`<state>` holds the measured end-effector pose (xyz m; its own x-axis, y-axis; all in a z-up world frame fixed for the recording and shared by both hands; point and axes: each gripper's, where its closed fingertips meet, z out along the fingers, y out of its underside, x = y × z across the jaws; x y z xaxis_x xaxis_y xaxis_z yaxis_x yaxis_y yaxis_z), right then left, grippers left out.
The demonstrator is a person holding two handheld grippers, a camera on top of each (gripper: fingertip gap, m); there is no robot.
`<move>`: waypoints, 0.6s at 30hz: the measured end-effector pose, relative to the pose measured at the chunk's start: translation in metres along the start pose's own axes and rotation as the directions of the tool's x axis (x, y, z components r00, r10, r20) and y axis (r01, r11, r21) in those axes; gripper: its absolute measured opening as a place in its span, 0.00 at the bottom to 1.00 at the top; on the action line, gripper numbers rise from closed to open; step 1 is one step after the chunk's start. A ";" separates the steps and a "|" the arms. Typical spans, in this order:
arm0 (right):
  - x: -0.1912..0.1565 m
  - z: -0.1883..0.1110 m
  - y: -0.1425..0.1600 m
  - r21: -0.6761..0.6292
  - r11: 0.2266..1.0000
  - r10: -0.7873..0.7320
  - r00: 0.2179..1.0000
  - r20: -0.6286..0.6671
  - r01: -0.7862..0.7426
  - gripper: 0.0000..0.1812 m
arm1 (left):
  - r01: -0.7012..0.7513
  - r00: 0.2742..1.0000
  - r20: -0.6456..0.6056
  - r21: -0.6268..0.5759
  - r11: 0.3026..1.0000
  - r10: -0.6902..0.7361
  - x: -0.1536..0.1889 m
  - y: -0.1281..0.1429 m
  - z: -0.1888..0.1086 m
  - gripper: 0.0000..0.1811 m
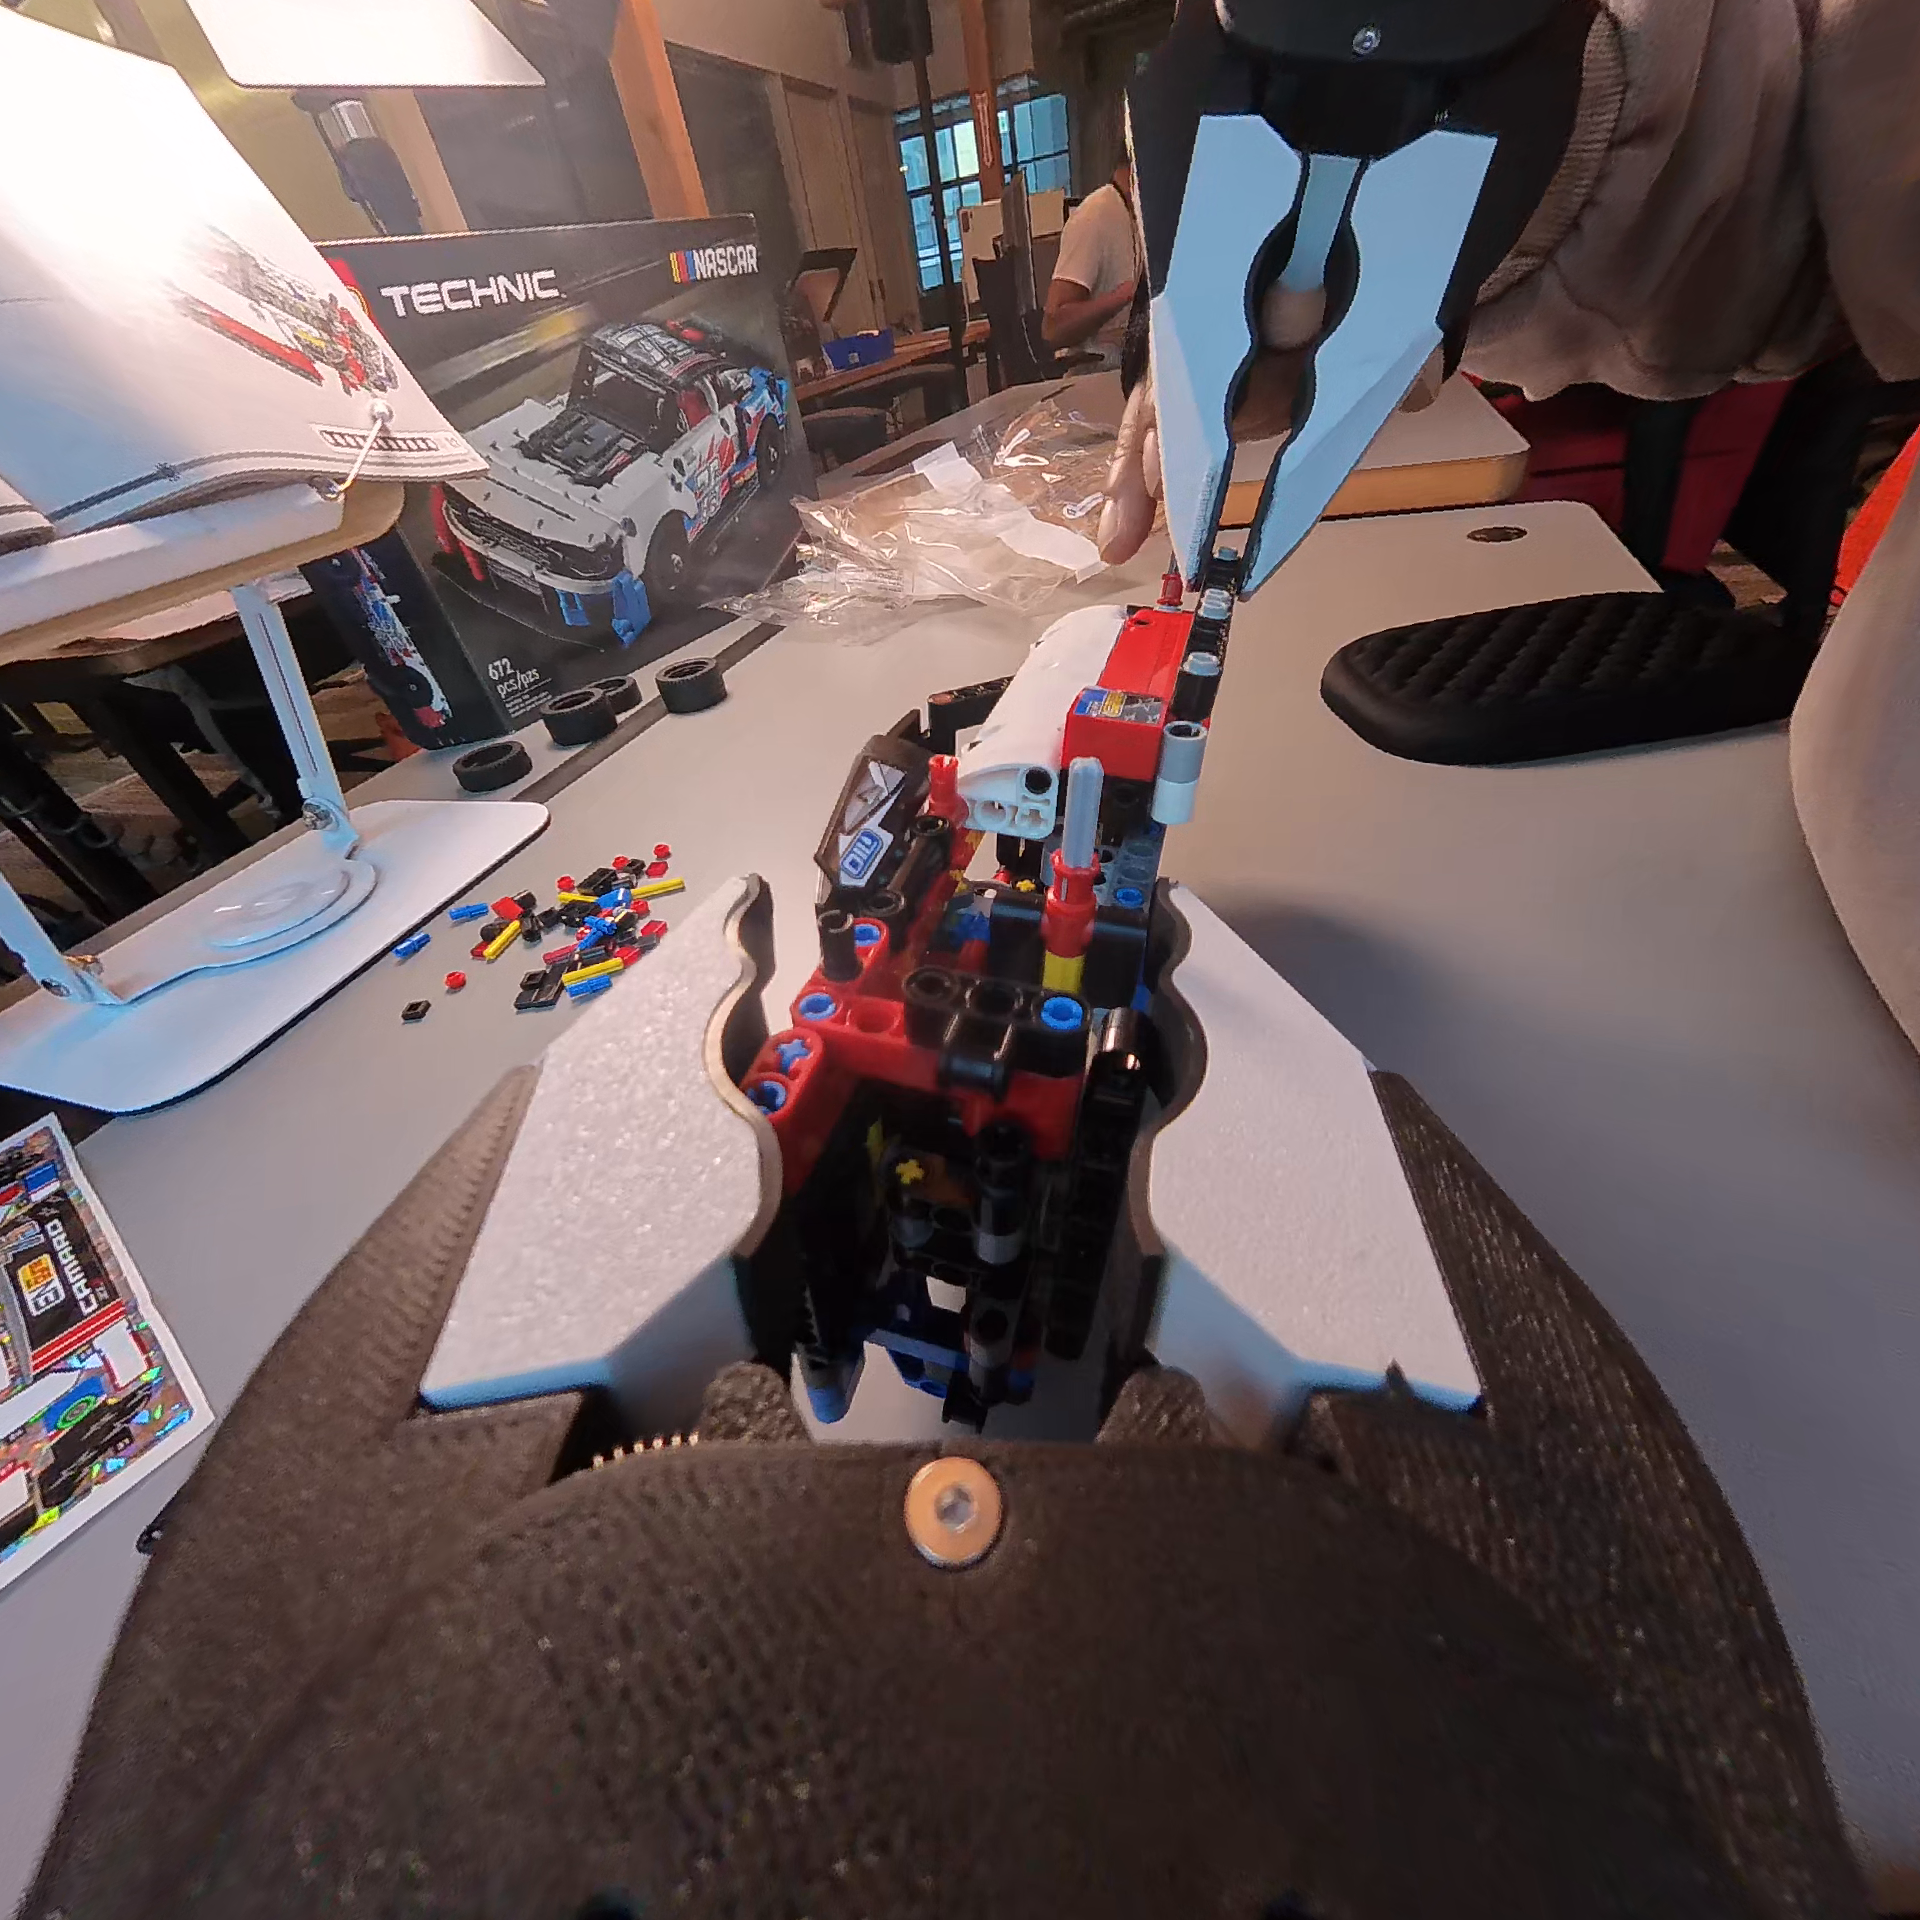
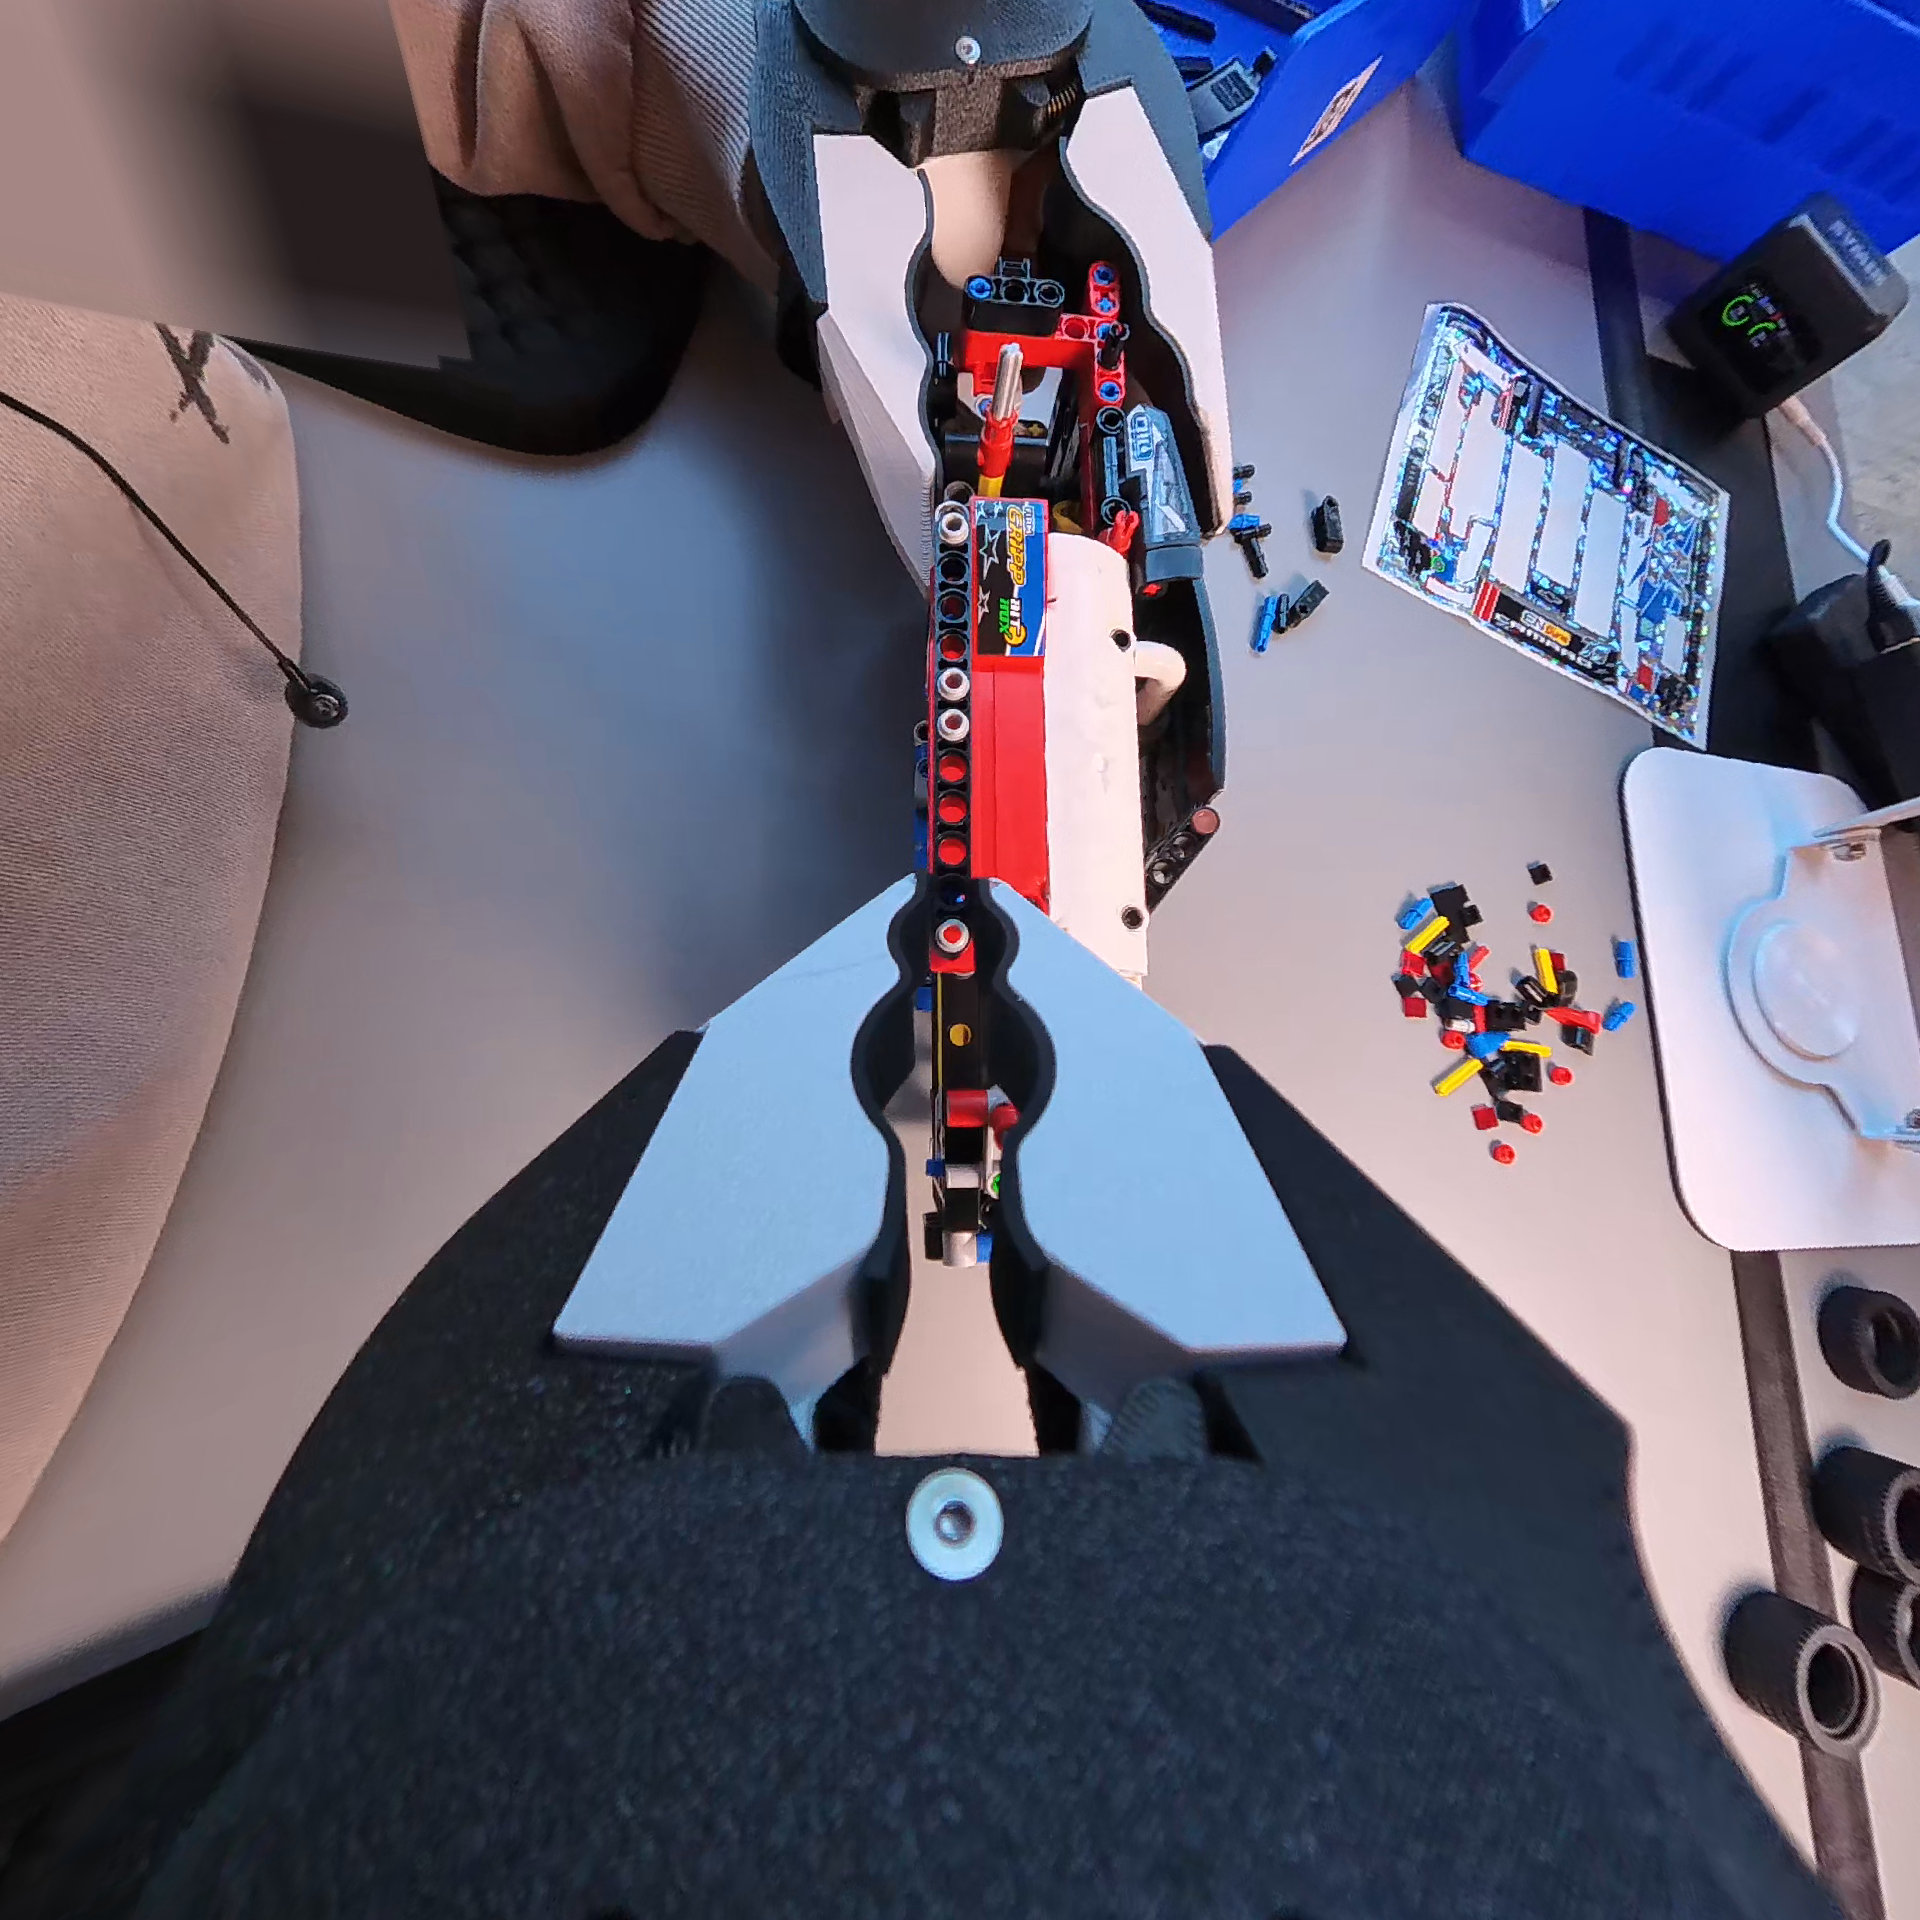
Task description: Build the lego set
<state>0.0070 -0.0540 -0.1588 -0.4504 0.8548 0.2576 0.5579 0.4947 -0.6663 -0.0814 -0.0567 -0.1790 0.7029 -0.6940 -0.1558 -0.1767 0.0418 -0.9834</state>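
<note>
lego car (image 1: pixel 997 987) clamped between both hand-held grippers

I see glare washing out the instruction booklet (image 1: pixel 156 312) upper left of my left gripper (image 1: pixel 961 1039); edges bend fisheye-style, and nearby sleeves look blurred.

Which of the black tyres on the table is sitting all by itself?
The tyre nearest the white stand's base, this one. The other three huddle together, farther back beside the box.

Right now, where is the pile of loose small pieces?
On the table, right of the car build in the right wrist view: the loose pieces lie beside the white stand base, below the sticker sheet.
</note>
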 end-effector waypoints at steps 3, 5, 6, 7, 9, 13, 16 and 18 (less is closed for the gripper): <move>-0.001 0.000 0.001 0.014 1.000 0.016 1.000 -0.002 -0.016 0.02 | -0.003 1.000 0.000 -0.002 1.000 0.003 0.000 0.000 0.000 0.39; 0.000 0.000 0.001 0.023 0.999 0.036 0.999 -0.010 -0.036 0.02 | 0.000 1.000 0.001 -0.002 1.000 0.000 0.000 0.000 0.000 0.39; 0.000 0.001 0.001 0.025 0.999 0.043 0.999 -0.014 -0.042 0.02 | 0.003 1.000 0.001 -0.002 1.000 -0.003 0.000 0.000 0.000 0.39; 0.001 0.001 0.001 0.023 0.998 0.055 0.998 -0.018 -0.054 0.02 | 0.004 1.000 0.002 -0.002 1.000 -0.004 -0.001 0.000 0.000 0.39; 0.001 0.001 0.001 0.022 0.997 0.073 0.997 -0.016 -0.072 0.02 | 0.005 1.000 0.001 -0.002 1.000 -0.005 -0.001 0.000 0.000 0.39; 0.002 0.002 0.002 0.029 0.995 0.095 0.995 0.008 -0.095 0.03 | 0.003 1.000 -0.004 0.002 1.000 -0.003 -0.001 0.000 0.000 0.39; 0.002 0.003 0.002 0.012 0.997 0.074 0.996 0.042 -0.074 0.03 | 0.004 1.000 -0.003 0.002 1.000 -0.004 -0.002 0.000 -0.001 0.39; 0.003 0.004 0.002 0.002 0.997 0.079 0.995 0.061 -0.079 0.03 | 0.008 1.000 0.002 0.003 1.000 -0.008 -0.003 0.000 -0.001 0.39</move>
<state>0.0042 -0.0513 -0.1619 -0.4466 0.8801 0.1610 0.5901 0.4250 -0.6864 -0.0842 -0.0555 -0.1787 0.7054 -0.6932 -0.1476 -0.1685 0.0383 -0.9850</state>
